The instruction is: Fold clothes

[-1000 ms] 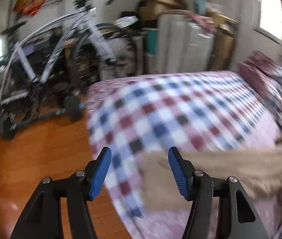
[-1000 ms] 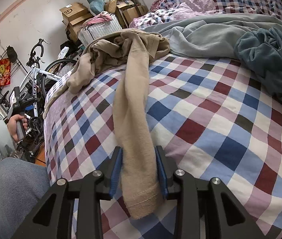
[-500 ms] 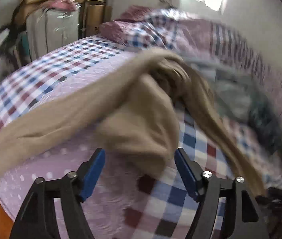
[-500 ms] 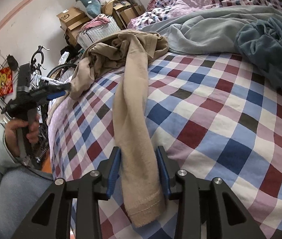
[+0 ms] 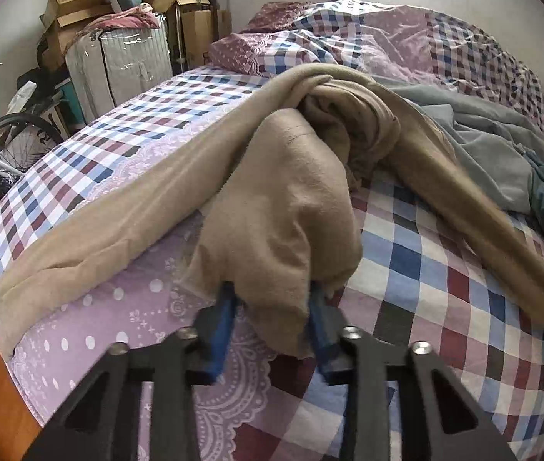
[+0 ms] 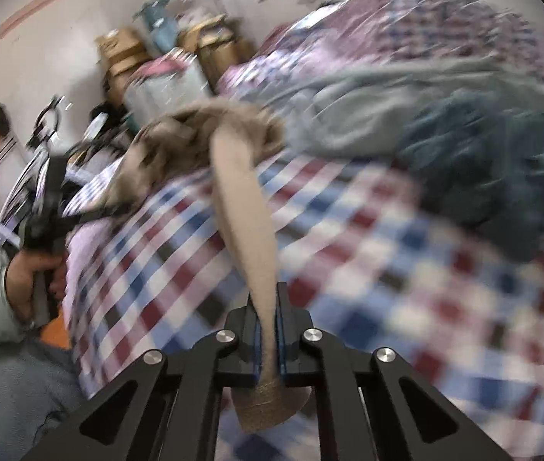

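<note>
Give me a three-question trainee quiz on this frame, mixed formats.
1. True or false: the right gripper is shut on the tan garment.
2. What lies between the closing jaws of the left gripper? A) a fold of the tan garment B) the grey garment C) nothing
3. What pattern covers the bedsheet?

Key: 1 true; 2 A; 3 checks in blue, red and white.

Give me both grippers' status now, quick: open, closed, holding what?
Left gripper: fingers closing, a fold of the tan garment between them.
Right gripper: closed on the tan garment's cuffed end.
</note>
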A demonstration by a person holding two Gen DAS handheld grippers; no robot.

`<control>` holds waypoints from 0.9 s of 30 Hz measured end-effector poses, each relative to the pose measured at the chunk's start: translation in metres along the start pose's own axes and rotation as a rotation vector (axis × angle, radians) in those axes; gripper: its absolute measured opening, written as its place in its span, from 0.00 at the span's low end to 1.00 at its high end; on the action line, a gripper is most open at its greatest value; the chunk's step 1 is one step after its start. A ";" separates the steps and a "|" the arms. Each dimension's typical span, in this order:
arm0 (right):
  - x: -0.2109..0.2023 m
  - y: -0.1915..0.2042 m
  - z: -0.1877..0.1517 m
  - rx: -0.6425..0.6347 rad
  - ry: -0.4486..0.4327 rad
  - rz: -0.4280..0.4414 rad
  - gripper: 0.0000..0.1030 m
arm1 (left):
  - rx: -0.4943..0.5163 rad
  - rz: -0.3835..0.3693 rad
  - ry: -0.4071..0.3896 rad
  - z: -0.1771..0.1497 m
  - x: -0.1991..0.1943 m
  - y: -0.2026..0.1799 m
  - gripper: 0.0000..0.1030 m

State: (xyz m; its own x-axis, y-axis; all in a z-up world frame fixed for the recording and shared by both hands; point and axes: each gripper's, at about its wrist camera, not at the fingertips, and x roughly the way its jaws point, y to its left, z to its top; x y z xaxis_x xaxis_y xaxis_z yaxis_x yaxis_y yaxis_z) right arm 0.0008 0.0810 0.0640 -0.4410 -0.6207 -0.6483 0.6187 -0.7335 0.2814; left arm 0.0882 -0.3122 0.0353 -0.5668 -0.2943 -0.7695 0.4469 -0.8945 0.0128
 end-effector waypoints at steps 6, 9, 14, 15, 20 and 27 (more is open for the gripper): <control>-0.093 -0.083 0.005 0.223 -0.244 -0.244 0.03 | -0.003 -0.029 0.004 0.004 0.008 0.001 0.16; -0.133 -0.115 0.002 0.327 -0.346 -0.361 0.03 | -0.027 -0.059 0.013 0.004 0.006 0.001 0.14; -0.179 -0.153 -0.014 0.480 -0.468 -0.504 0.03 | -0.031 -0.129 0.016 0.001 -0.004 -0.004 0.12; -0.187 -0.158 -0.017 0.501 -0.489 -0.533 0.03 | -0.026 -0.150 0.012 0.000 -0.008 -0.006 0.11; -0.220 -0.169 -0.031 0.578 -0.584 -0.651 0.03 | 0.033 -0.302 -0.031 -0.004 -0.034 -0.027 0.11; -0.250 -0.191 -0.054 0.701 -0.625 -0.790 0.03 | 0.149 -0.536 -0.035 -0.020 -0.070 -0.073 0.10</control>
State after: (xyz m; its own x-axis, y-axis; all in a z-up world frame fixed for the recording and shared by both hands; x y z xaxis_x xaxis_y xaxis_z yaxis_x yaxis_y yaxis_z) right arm 0.0279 0.3912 0.1340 -0.8914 0.1773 -0.4171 -0.3584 -0.8391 0.4093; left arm 0.1093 -0.2198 0.0754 -0.7119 0.2058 -0.6714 -0.0111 -0.9593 -0.2822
